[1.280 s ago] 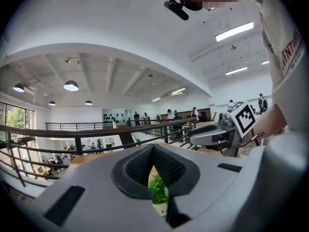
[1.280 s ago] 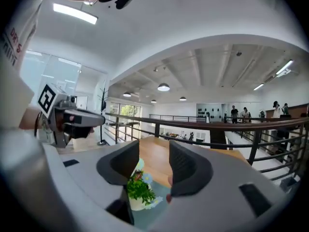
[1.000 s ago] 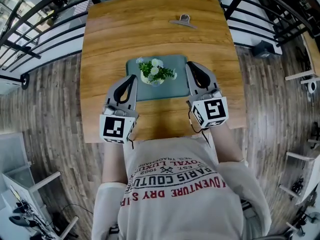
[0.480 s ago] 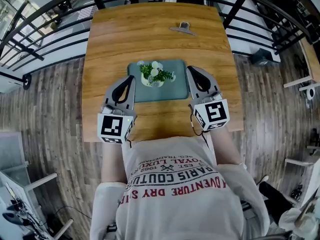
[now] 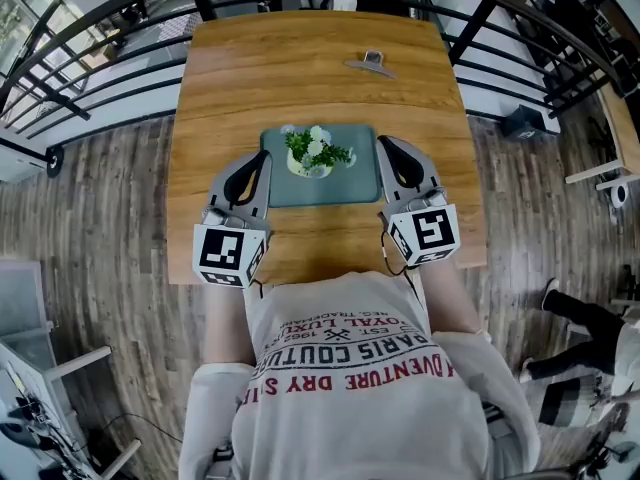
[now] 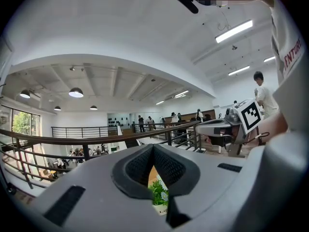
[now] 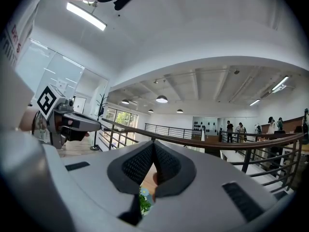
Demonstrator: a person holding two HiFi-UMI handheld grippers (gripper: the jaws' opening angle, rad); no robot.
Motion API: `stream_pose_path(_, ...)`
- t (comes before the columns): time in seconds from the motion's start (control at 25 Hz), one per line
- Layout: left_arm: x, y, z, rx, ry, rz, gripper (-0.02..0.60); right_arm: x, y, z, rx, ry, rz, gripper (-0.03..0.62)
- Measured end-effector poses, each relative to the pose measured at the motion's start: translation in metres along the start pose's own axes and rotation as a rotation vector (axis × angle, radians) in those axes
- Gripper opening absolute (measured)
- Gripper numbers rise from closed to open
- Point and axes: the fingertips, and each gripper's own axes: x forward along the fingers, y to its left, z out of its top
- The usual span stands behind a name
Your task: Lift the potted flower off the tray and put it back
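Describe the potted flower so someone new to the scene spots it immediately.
On the wooden table, a grey-green tray lies at the middle. The potted flower stands near the tray's far edge: small pale pot, green leaves, white blooms. It is the only plant; the metal clip lies farther off.

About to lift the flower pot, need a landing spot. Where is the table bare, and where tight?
Bare: the table between tray and metal clip, the tray's right end, and the near strip before the tray. Tight: the tray's sides, flanked by the left gripper and right gripper, and around the potted flower.
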Motion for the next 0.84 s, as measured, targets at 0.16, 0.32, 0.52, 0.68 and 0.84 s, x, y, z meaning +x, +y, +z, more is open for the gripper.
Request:
stream_pose_path(0.16, 0.001, 0.003, -0.001, -0.006, 0.006, 0.001, 0.012, 0.004, 0.001, -0.001, 0.017, 0.005, 0.002, 0.026)
stream_pose_path(0.32, 0.002, 0.002, -0.007, -0.003, 0.03, -0.014, 0.012, 0.012, 0.011, -0.002, 0.048, 0.012, 0.027, 0.026)
stream_pose_path(0.52, 0.003, 0.001, -0.008, -0.002, 0.027, -0.018, 0.012, 0.015, 0.015, -0.001, 0.022, 0.005, 0.034, 0.026)
stream_pose_path(0.68, 0.003, 0.005, -0.007, -0.006, 0.011, -0.013, 0.012, 0.016, 0.014, -0.003, 0.024, 0.001, 0.038, 0.026)
stream_pose_path(0.84, 0.001, 0.012, -0.001, -0.008, -0.016, -0.012, 0.012, 0.019, 0.014, -0.004, 0.024, 0.005, 0.041, 0.026)
